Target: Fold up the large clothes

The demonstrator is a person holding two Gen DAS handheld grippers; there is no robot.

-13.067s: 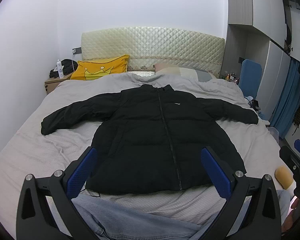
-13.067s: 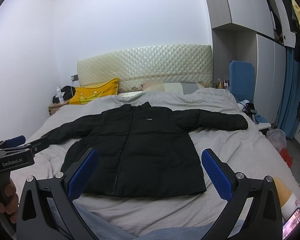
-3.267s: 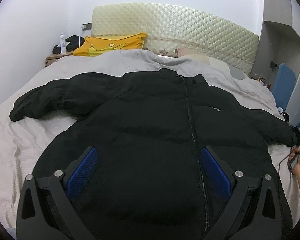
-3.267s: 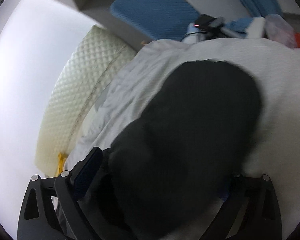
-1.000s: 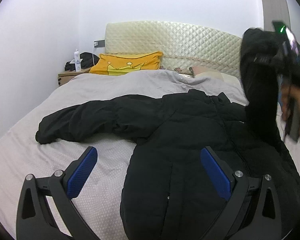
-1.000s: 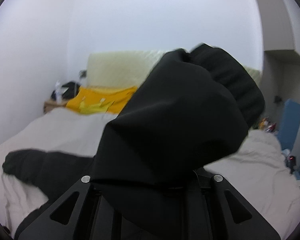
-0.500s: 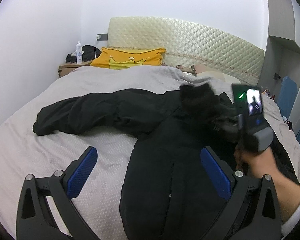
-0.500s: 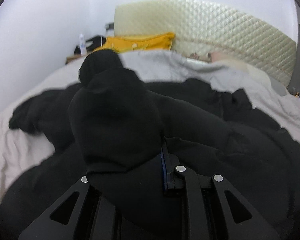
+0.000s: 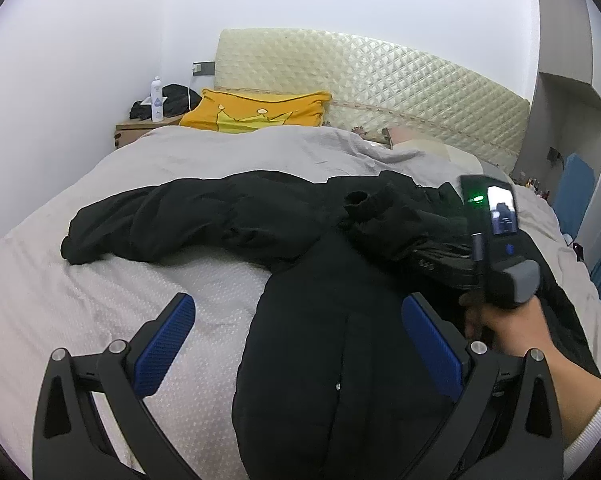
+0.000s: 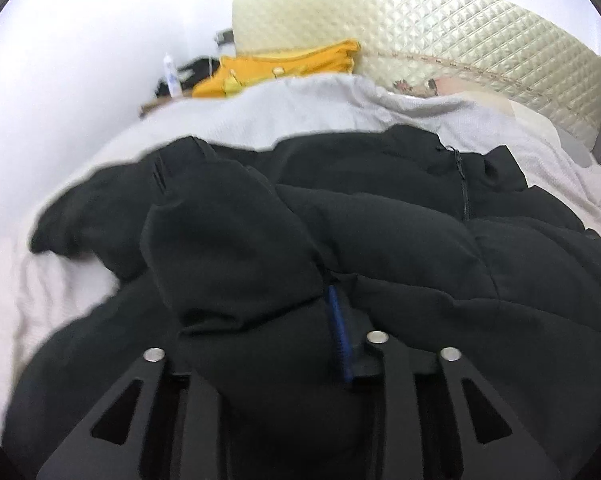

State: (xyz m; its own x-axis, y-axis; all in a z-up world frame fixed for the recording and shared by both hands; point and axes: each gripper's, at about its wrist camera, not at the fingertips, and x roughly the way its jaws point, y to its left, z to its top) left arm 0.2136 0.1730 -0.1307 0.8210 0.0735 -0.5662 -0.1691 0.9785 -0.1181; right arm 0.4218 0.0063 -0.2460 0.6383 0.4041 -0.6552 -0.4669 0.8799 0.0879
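A black padded jacket with a front zipper (image 9: 340,340) lies on the grey bed cover (image 9: 100,300), its collar toward the quilted cream headboard (image 9: 380,76). One sleeve (image 9: 172,220) stretches out toward the left edge of the bed. The other sleeve (image 10: 228,248) is folded across the chest of the jacket, with its cuff near the collar.

The right gripper (image 10: 260,320), held by a hand (image 9: 504,320), rests low over the jacket; its jaws are opening, and the folded sleeve lies between them, hiding one finger, while the blue pad (image 10: 338,332) of the other shows beside the cloth.

The left gripper (image 9: 296,344) is spread wide and empty, above the near edge of the bed and the hem of the jacket.

A yellow pillow (image 9: 260,114) leans at the headboard, and a white bottle (image 9: 155,100) stands on the wooden nightstand (image 9: 136,128) at the far left corner.
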